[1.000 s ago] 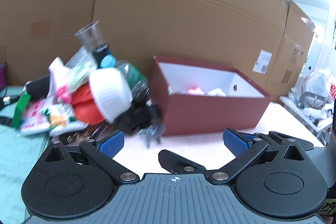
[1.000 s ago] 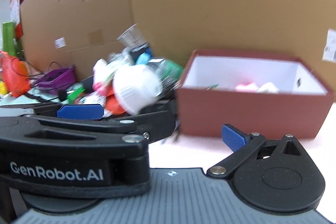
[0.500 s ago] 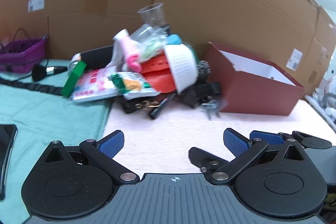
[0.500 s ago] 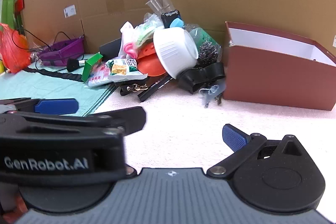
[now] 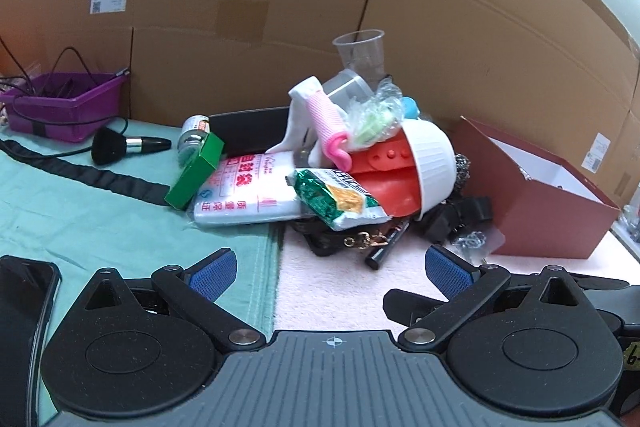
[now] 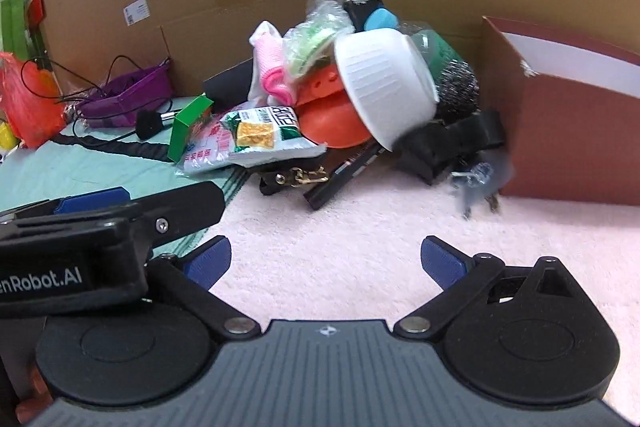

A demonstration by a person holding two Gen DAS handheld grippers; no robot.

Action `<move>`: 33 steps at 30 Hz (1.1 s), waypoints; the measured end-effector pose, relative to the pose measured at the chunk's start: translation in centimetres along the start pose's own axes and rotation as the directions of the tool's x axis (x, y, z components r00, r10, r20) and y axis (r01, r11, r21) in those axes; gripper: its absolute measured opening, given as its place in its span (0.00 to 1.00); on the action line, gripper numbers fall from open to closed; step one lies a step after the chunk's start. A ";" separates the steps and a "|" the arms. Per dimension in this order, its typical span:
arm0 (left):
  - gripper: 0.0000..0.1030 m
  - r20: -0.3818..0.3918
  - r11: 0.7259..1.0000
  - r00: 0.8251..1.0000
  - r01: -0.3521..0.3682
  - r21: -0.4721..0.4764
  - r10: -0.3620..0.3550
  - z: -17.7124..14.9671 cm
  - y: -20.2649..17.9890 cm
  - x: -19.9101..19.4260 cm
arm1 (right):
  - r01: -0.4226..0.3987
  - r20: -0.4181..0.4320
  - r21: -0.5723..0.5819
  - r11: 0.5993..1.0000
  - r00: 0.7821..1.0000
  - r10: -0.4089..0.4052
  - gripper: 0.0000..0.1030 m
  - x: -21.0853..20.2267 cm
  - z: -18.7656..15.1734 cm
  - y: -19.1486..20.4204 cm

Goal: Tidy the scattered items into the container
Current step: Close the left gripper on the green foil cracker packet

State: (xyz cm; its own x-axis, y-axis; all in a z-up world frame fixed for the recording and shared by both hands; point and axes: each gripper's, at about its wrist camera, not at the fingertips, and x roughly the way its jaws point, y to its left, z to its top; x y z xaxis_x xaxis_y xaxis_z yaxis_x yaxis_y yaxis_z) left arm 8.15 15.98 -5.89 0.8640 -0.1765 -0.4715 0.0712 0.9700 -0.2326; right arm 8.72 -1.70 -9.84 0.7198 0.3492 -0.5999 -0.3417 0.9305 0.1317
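Observation:
A pile of items lies left of the dark red box (image 5: pixel 548 211), which also shows in the right wrist view (image 6: pixel 568 131). The pile holds a white bowl (image 5: pixel 432 163) (image 6: pixel 384 91), an orange-red plastic piece (image 5: pixel 384 183), a green snack packet (image 5: pixel 340 199) (image 6: pixel 264 135), a white zip-bag pack (image 5: pixel 244 191), a green carton (image 5: pixel 196 171), a pink-and-white cloth (image 5: pixel 324 123), a clear cup (image 5: pixel 362 53) and keys (image 6: pixel 476 183). My left gripper (image 5: pixel 330 269) is open and empty, short of the pile. My right gripper (image 6: pixel 326 257) is open and empty over the pink mat.
A purple bin (image 5: pixel 60 103) with cables and a black brush (image 5: pixel 120 147) sit at the far left on a teal cloth (image 5: pixel 100 227). A black phone (image 5: pixel 24 307) lies near left. Cardboard walls (image 5: pixel 280 7) close the back. The left gripper's body (image 6: pixel 100 235) crosses the right wrist view.
Both views have swung left, away from the red box and towards the pile. The box now sits at the right edge. Both grippers have stayed open.

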 end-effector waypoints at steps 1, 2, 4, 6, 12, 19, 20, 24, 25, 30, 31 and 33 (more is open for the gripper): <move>1.00 0.002 1.000 1.000 -0.001 0.002 0.001 0.2 0.2 0.3 | -0.002 0.006 -0.008 1.000 1.000 0.002 0.97 0.2 0.2 0.2; 1.00 0.004 1.000 1.000 -0.001 0.005 0.001 0.3 0.4 0.6 | 0.004 0.013 -0.018 1.000 1.000 -0.004 0.97 0.5 0.4 0.4; 1.00 0.001 1.000 1.000 0.004 0.003 -0.004 0.6 0.7 1.2 | 0.020 0.047 -0.046 0.999 0.999 -0.018 0.97 0.9 0.7 0.7; 1.00 0.000 1.000 1.000 0.019 -0.005 -0.019 1.0 0.9 1.8 | 0.030 0.086 -0.079 0.996 0.996 -0.023 0.96 1.1 1.0 1.0; 0.89 -0.009 0.996 0.996 0.086 0.019 -0.086 2.4 1.0 3.2 | -0.007 0.130 -0.183 0.983 0.991 0.031 0.86 2.4 2.4 1.8; 0.72 -0.072 0.991 0.988 0.136 -0.007 -0.136 3.5 1.9 5.9 | -0.024 0.135 -0.275 0.961 0.989 0.063 0.81 3.9 3.3 3.0; 0.70 -0.079 0.990 0.987 0.140 -0.013 -0.141 3.6 2.1 6.2 | -0.028 0.135 -0.283 0.959 0.988 0.069 0.81 4.1 3.3 3.1; 0.65 -0.094 0.986 0.982 0.159 -0.055 -0.164 3.9 2.9 6.8 | -0.043 0.133 -0.316 0.948 0.987 0.089 0.79 4.5 3.4 3.5; 0.65 -0.094 0.985 0.982 0.160 -0.066 -0.166 4.0 3.1 7.0 | -0.048 0.130 -0.322 0.945 0.987 0.094 0.79 4.6 3.4 3.6; 0.66 -0.112 0.984 0.979 0.163 -0.070 -0.170 4.3 3.2 7.8 | -0.059 0.107 -0.324 0.944 0.989 0.098 0.74 5.4 3.7 3.6; 0.66 -0.117 0.984 0.978 0.166 -0.070 -0.173 4.3 3.2 8.0 | -0.067 0.099 -0.320 0.945 0.990 0.104 0.72 5.5 3.8 3.6; 0.65 -0.126 0.982 0.975 0.173 -0.070 -0.181 4.2 3.1 8.2 | -0.085 0.091 -0.308 0.947 0.989 0.118 0.72 5.7 3.9 3.4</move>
State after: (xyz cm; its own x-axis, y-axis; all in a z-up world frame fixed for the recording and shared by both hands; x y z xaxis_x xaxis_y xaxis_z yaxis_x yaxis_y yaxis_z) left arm 17.57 18.25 -6.92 0.7669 -0.3690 -0.5250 0.1847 0.9105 -0.3700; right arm 14.03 3.87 -9.80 0.7263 0.4649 -0.5063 -0.5710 0.8182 -0.0679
